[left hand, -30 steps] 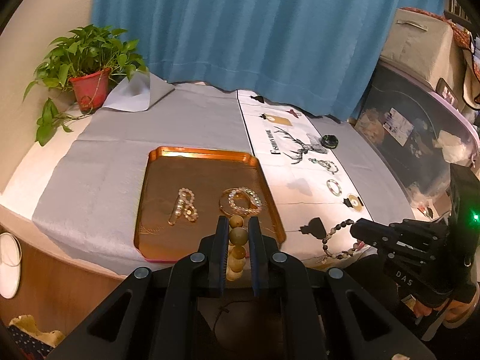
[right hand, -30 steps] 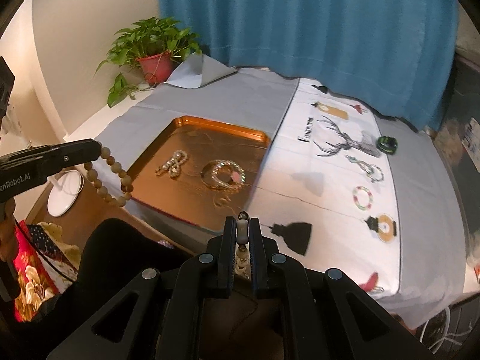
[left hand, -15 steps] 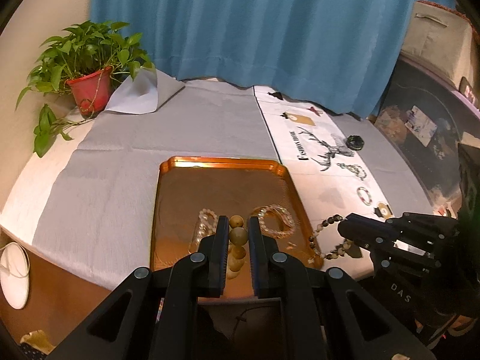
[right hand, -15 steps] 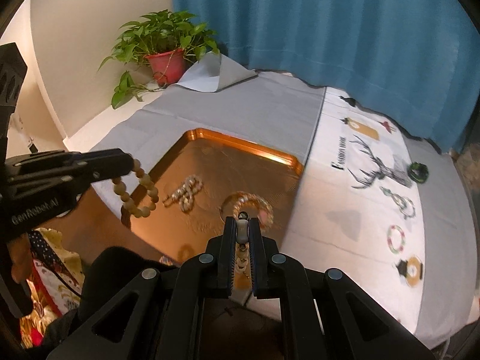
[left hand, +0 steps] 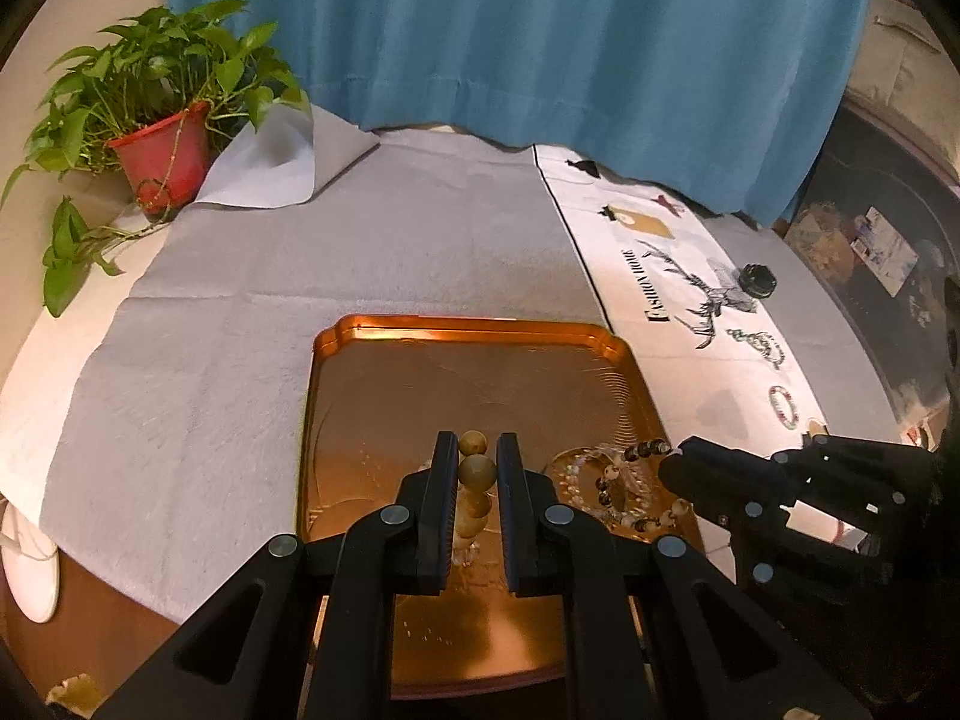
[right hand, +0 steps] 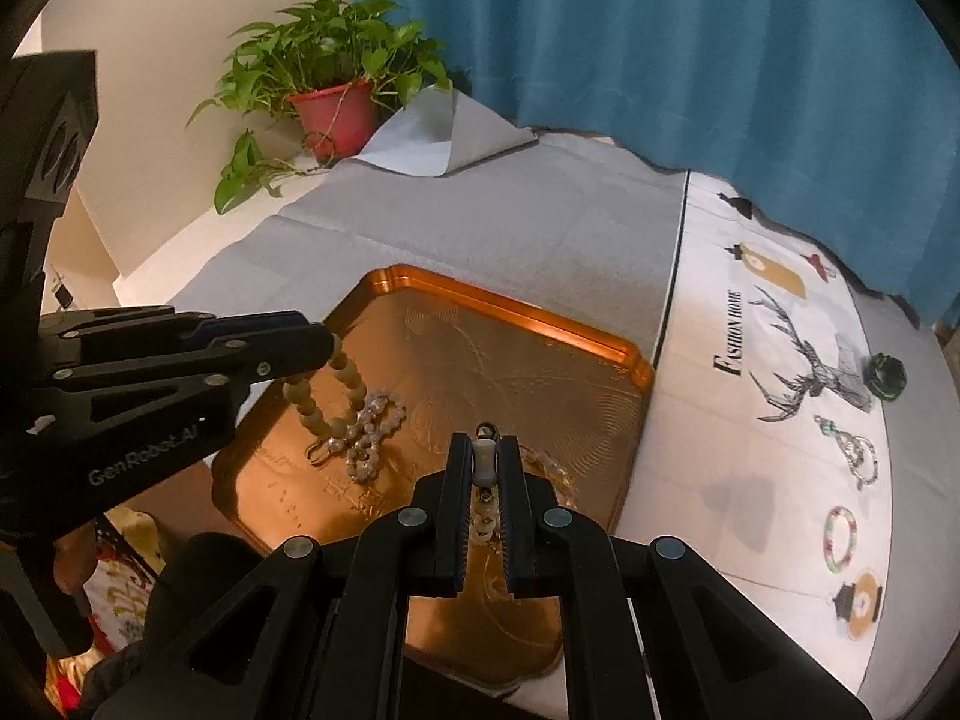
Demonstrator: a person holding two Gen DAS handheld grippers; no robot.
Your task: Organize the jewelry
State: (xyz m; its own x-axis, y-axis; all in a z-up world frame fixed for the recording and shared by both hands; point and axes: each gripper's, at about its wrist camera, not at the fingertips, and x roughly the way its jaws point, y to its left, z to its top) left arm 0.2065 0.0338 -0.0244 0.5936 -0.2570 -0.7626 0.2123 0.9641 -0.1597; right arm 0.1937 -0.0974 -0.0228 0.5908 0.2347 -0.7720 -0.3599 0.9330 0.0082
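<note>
My left gripper (left hand: pixel 473 468) is shut on a tan wooden bead bracelet (left hand: pixel 477 471), which hangs over the copper tray (left hand: pixel 468 324); in the right wrist view its loop (right hand: pixel 327 402) reaches down to the tray floor (right hand: pixel 528 324). My right gripper (right hand: pixel 483 462) is shut on a dark mixed bead bracelet (right hand: pixel 483 459), whose strand (left hand: pixel 624 483) hangs above a pearl bracelet (left hand: pixel 576 468) lying in the tray. A pale bead bracelet (right hand: pixel 375 435) lies in the tray beside the tan loop.
On the white deer-print cloth (right hand: pixel 774 324) lie a dark green ring (right hand: pixel 887 375), a silver chain bracelet (right hand: pixel 855 447) and a multicoloured ring (right hand: pixel 840 540). A potted plant (left hand: pixel 162 144) stands at the back left. A blue curtain (left hand: pixel 510 30) hangs behind.
Both grippers have moved forward and left over the tray with their bracelets. The tan bracelet has come lower, down to the tray floor.
</note>
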